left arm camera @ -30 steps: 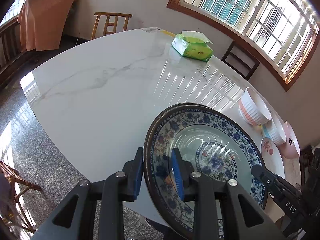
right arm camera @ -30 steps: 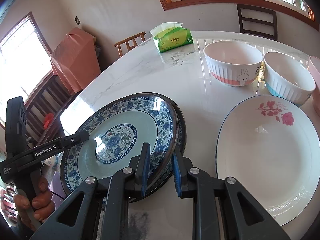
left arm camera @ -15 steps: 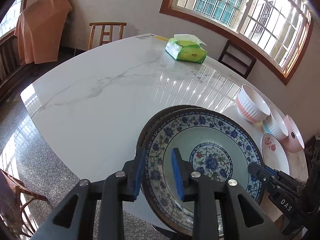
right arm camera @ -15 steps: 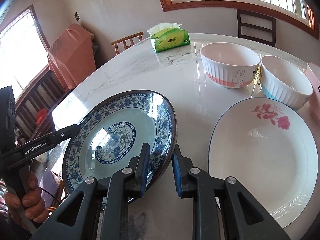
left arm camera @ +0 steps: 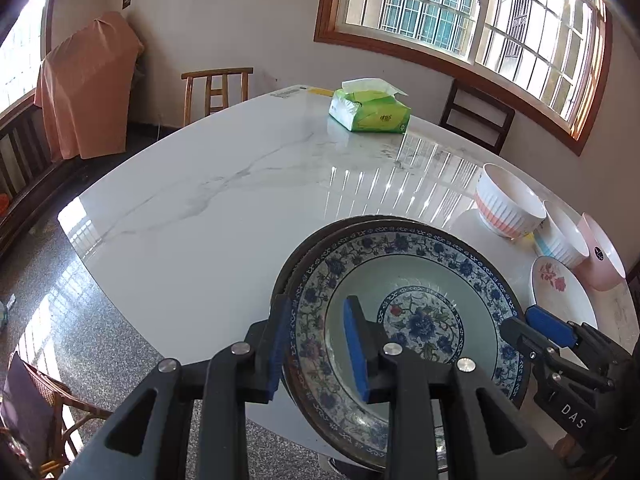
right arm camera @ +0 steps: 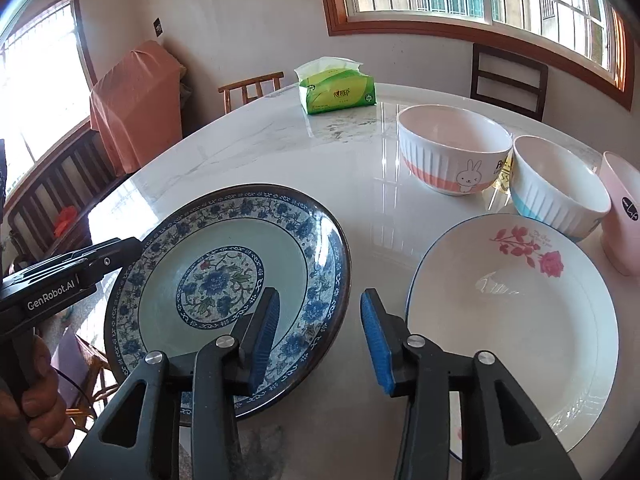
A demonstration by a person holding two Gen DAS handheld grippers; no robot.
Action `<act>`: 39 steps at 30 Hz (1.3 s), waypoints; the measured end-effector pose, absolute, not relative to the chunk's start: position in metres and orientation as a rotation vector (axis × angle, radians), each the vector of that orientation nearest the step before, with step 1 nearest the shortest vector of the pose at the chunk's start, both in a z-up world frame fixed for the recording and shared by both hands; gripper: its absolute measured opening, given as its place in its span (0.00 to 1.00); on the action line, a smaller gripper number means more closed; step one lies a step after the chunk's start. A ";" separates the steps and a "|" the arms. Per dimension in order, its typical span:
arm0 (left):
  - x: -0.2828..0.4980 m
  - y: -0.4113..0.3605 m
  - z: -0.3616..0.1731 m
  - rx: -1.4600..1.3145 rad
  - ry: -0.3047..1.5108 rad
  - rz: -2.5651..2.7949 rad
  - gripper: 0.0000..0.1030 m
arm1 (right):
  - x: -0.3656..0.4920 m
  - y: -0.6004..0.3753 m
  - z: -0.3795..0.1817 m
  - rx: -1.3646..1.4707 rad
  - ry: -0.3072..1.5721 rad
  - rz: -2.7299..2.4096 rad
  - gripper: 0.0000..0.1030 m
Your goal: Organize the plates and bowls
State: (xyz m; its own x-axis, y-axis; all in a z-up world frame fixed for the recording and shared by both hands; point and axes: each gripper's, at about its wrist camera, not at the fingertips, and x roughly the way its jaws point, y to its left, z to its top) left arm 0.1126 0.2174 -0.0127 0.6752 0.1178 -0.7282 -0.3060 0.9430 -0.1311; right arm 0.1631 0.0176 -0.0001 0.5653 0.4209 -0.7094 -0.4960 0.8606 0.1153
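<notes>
Left gripper (left arm camera: 318, 344): fingers part-open, astride the near rim of the blue-and-white floral ceramic plate (left arm camera: 404, 312), one pad outside the rim and one over the well. Whether the pads actually press the rim cannot be told from the left wrist view.

Right gripper (right arm camera: 316, 336): fingers spread wide and holding nothing; the left finger lies over the floral plate's right rim, the right finger over bare counter between that plate and the white plate with a red rose motif (right arm camera: 508, 320).

The floral plate sits on a second dark-rimmed plate (left arm camera: 316, 236), offset slightly, both overhanging the near edge of the white marble counter (left arm camera: 224, 200).

Judgement: the step in hand is seating the stack. Nudge the upper plate until the rims align, release low and gently, then draw both grippers straight back so no pad drags the rim off the edge.

Beyond the fingers stand a white ribbed bowl with a coral band and rabbit print (right arm camera: 454, 148), a white ribbed bowl with a blue band (right arm camera: 556, 182) and a pink plastic cup (right arm camera: 622, 212), the last cut off by the frame.

Hidden: the lower plate's pattern and how much of the stack rests on the counter.
</notes>
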 end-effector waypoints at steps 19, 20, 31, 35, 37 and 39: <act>0.097 0.168 -0.008 -0.124 0.801 0.212 0.32 | 0.127 -0.140 0.026 0.087 0.620 0.238 0.58; 0.097 0.162 -0.007 -0.114 0.803 0.203 0.32 | 0.128 -0.156 0.021 0.115 0.627 0.206 0.58; 0.107 0.089 -0.004 -0.049 0.859 0.053 0.36 | 0.132 -0.253 -0.005 0.371 0.689 0.108 0.62; 0.123 0.071 -0.005 -0.098 0.917 -0.025 0.37 | 0.136 -0.257 -0.009 0.404 0.707 0.140 0.62; 0.132 0.064 -0.003 -0.114 0.931 -0.049 0.37 | 0.138 -0.255 -0.010 0.405 0.718 0.157 0.62; 0.145 0.057 -0.001 -0.121 0.947 -0.068 0.37 | 0.139 -0.253 -0.011 0.405 0.726 0.175 0.62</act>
State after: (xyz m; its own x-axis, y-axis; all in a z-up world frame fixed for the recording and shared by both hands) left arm 0.1451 0.0572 -0.0008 0.5830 -0.1108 -0.8049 0.0048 0.9911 -0.1330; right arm 0.1387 -0.2530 -0.0108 0.7372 0.2932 -0.6087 -0.0163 0.9084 0.4178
